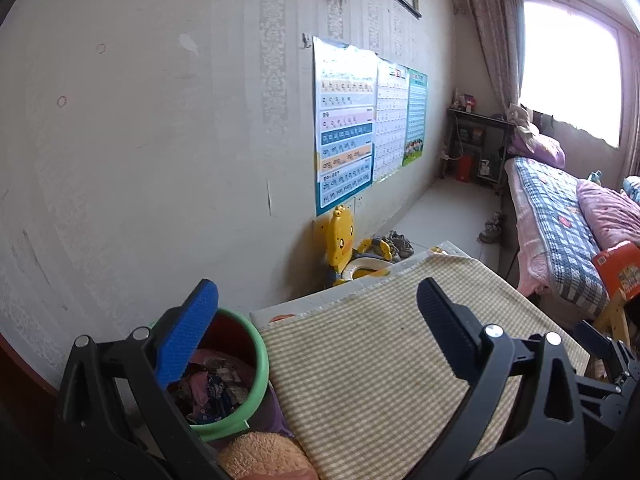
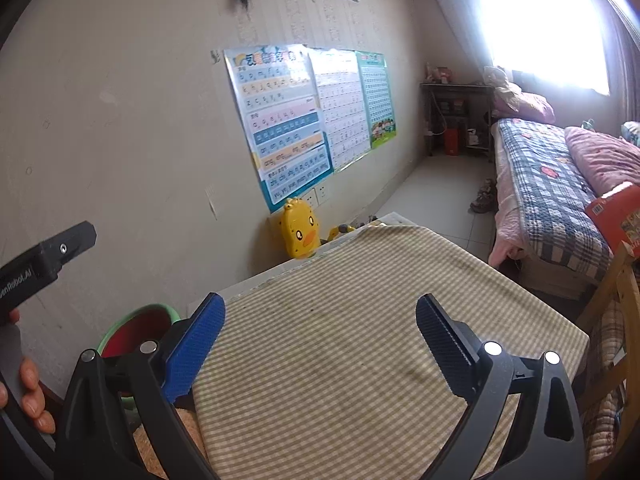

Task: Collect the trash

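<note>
I am holding both tongs released and empty, left tongs [image 1: 316,332] and right tongs [image 2: 320,340], over the cloth-covered surface [image 2: 360,300]. Off its left edge, the green-rimmed bin [image 1: 262,364] is already holding the wrappers [image 1: 216,388]. I am judging nothing remains, so I should scan before withdrawing.

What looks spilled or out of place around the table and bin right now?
Nothing looks spilled. The checked cloth lies flat and bare on the table, and the wrappers sit inside the green-rimmed bin. Both the left gripper and the right gripper are open and hold nothing.
</note>
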{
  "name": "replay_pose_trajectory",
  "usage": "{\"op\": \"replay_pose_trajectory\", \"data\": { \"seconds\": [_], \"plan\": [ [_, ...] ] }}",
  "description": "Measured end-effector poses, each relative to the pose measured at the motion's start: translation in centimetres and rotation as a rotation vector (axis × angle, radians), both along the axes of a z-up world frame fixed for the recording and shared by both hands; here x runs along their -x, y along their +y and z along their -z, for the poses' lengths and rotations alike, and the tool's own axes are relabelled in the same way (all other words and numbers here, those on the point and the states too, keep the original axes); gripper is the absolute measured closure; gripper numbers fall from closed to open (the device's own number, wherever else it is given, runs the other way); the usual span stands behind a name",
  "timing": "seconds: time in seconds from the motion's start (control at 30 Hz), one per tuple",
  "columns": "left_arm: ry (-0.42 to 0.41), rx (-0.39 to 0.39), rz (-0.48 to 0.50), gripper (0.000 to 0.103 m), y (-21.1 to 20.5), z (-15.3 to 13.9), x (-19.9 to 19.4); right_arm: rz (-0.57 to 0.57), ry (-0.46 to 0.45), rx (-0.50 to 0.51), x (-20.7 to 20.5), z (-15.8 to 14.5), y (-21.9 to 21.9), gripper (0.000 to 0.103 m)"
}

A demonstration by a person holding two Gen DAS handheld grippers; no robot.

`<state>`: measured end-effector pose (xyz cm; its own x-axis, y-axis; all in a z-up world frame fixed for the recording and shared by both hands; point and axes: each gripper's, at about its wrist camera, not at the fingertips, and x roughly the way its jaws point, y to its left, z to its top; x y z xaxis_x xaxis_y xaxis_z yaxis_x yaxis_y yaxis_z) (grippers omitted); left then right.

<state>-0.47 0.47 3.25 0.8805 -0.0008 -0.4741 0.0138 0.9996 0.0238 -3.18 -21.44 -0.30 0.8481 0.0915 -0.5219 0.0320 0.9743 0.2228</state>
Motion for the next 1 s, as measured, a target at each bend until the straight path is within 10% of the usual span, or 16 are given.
{"op": "replay_pose_trajectory", "data": {
  "seconds": [1.0],
  "plan": [
    [0.052,0.018,-0.021,0.005,1.1,1.5,-0.8,-0.016,0.058,0.026,-0.8,1.7,1.1,0.01]
  ]
}}
